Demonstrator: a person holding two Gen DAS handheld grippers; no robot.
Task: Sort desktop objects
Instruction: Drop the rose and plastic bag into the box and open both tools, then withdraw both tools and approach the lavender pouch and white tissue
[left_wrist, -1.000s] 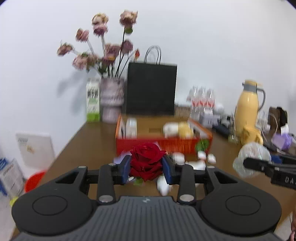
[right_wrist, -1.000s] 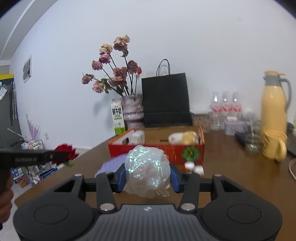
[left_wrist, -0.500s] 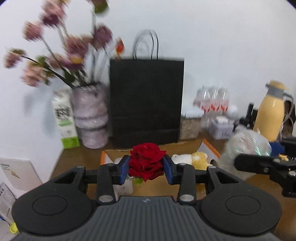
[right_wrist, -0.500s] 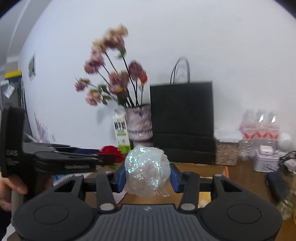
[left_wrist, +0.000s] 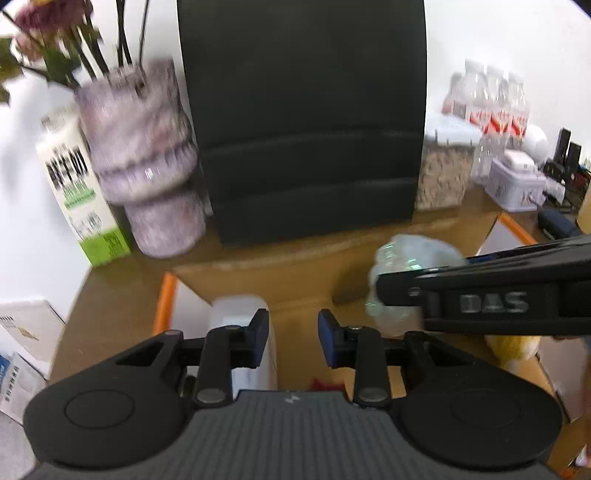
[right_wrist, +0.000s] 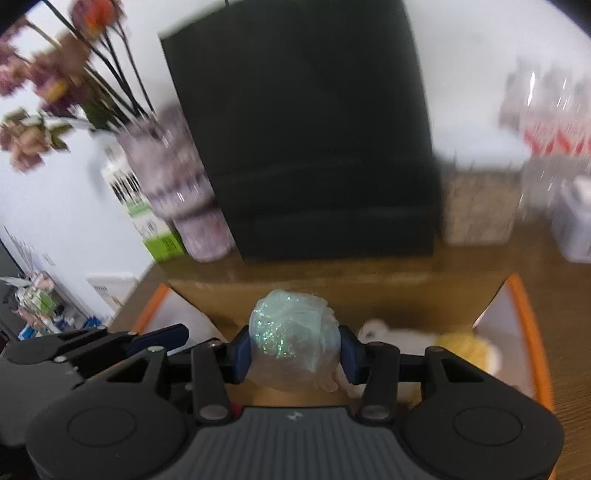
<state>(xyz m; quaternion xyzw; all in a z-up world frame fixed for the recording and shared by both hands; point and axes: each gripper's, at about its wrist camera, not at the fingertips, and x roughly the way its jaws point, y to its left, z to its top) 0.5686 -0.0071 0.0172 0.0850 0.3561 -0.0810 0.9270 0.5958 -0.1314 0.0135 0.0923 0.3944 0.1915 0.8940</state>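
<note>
While the iridescent wad (right_wrist: 293, 334) sits clamped between the right gripper (right_wrist: 294, 350)'s jaws over the open cardboard box (right_wrist: 524, 332), the risk I see is in the drop: the light, crinkly film could cling to a pad or drift onto the table past the orange rim. The left gripper (left_wrist: 291, 338) hangs over the box's left end with its jaws narrow and nothing between them; they have just been closing. A sliver of red, likely the rose (left_wrist: 325, 384), shows below it inside the box. Both grippers are close together, so a sideways move could knock them. The black paper bag (left_wrist: 303, 118) and vase (left_wrist: 144, 155) stand just beyond the far wall, near enough to be clipped.
</note>
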